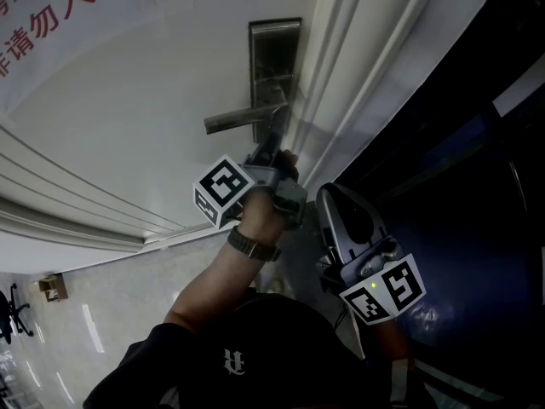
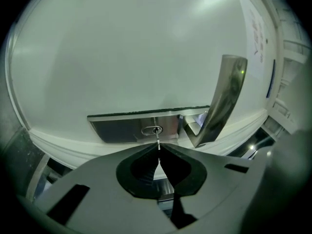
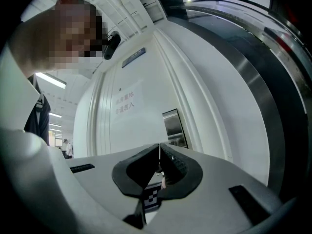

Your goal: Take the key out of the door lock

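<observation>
A steel lock plate [image 1: 274, 62] with a lever handle [image 1: 241, 119] sits on the white door [image 1: 128, 118]. In the left gripper view a thin silver key [image 2: 158, 139] runs from the keyhole [image 2: 152, 130] in the lock plate [image 2: 117, 128] to my left gripper [image 2: 159, 148], which is shut on the key's near end. The lever handle [image 2: 222, 101] stands just to the right of it. In the head view the left gripper [image 1: 277, 139] is at the plate under the lever. My right gripper [image 1: 327, 192] hangs back below, shut and holding nothing; its own view shows its tips [image 3: 159, 147] closed, with the lock plate [image 3: 174, 126] ahead of them.
The white door frame mouldings [image 1: 358, 58] run right of the lock, with a dark glass panel [image 1: 460, 186] beyond. Red characters [image 1: 51, 15] are printed on the door at upper left. Tiled floor [image 1: 77, 322] and an office chair [image 1: 13, 309] show at lower left.
</observation>
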`<control>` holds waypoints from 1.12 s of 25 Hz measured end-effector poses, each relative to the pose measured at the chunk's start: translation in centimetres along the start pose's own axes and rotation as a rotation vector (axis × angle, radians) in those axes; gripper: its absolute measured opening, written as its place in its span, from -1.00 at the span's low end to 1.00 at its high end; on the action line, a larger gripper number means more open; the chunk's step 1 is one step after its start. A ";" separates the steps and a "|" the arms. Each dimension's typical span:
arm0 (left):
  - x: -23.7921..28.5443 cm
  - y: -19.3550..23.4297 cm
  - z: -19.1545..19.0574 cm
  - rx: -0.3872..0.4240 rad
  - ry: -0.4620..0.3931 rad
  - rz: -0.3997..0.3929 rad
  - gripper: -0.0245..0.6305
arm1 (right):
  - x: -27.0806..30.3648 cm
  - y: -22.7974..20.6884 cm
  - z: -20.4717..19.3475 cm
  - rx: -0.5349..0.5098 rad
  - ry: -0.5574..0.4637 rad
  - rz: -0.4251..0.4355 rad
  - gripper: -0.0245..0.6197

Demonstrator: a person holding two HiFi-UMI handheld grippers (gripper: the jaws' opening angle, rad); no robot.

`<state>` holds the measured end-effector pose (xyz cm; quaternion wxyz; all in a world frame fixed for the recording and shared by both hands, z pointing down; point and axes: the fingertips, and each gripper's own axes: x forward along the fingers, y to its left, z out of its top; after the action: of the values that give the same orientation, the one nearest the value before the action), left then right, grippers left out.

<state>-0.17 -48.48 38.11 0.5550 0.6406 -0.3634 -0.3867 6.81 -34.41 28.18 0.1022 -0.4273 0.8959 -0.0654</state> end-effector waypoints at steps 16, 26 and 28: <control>-2.3 0.0 -2.2 -0.028 0.023 0.017 -0.90 | -1.9 0.2 -0.1 0.005 0.006 0.022 -0.88; -6.8 -1.3 -4.6 -0.064 0.089 -0.009 -0.90 | -2.3 1.2 -1.2 0.023 0.046 0.052 -0.88; -7.9 -2.2 -5.2 -0.081 0.100 -0.032 -0.90 | -2.4 1.3 -1.2 0.026 0.048 0.057 -0.88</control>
<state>1.10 -38.89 37.08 0.5918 0.6418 -0.3089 -0.3774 7.05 -31.68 29.40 0.0879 -0.3984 0.9091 -0.0844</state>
